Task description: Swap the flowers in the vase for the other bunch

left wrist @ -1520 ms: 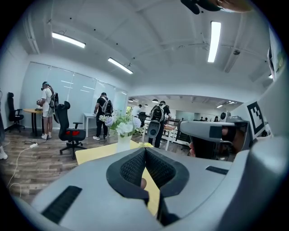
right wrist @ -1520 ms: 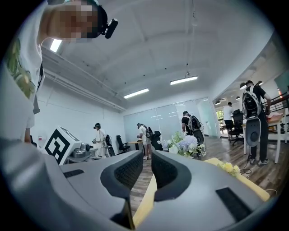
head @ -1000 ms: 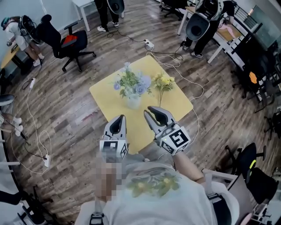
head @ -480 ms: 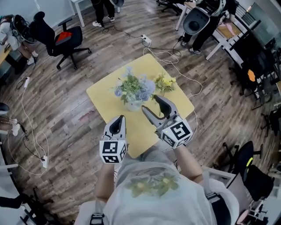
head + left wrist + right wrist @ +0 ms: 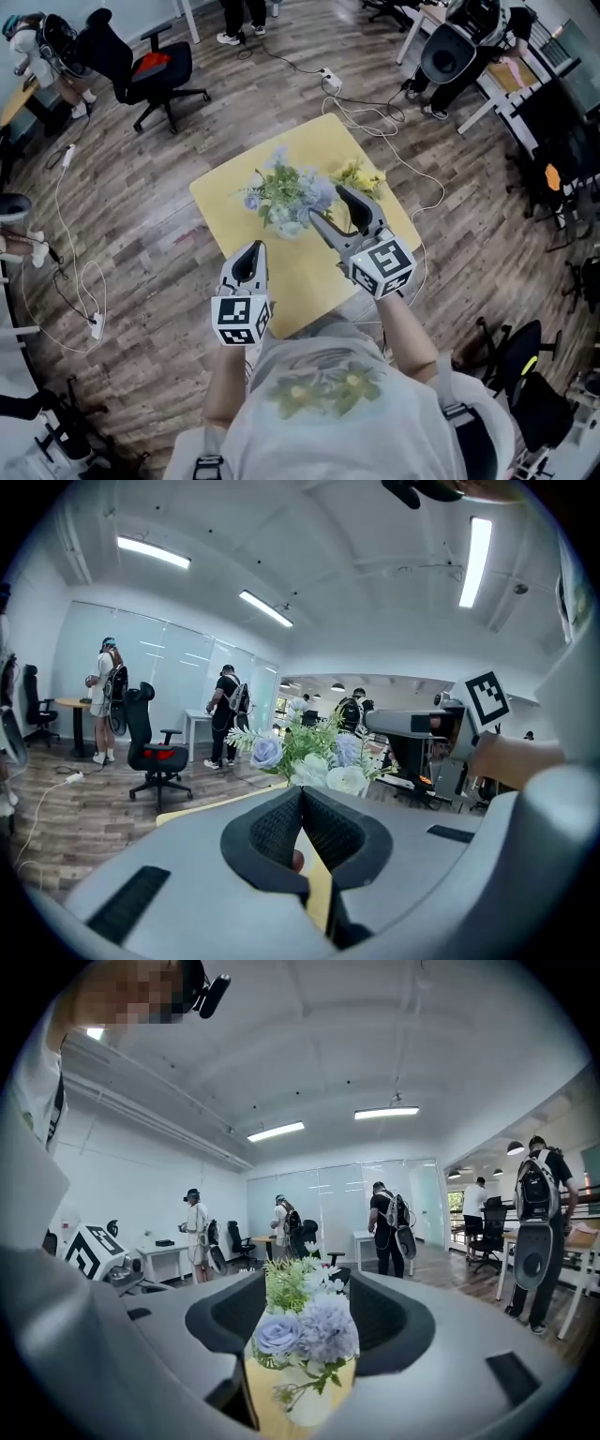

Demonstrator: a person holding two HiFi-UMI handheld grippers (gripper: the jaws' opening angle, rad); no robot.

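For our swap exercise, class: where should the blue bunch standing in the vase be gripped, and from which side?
Grip the blue bunch low, where it narrows just above the vase, not on the wide soft heads. It stands upright, so come in level from the person's side, then lift straight up. The right gripper, its jaws just opening and empty, faces it.

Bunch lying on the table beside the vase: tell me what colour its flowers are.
Yellow. The bunch shows best in the head view.
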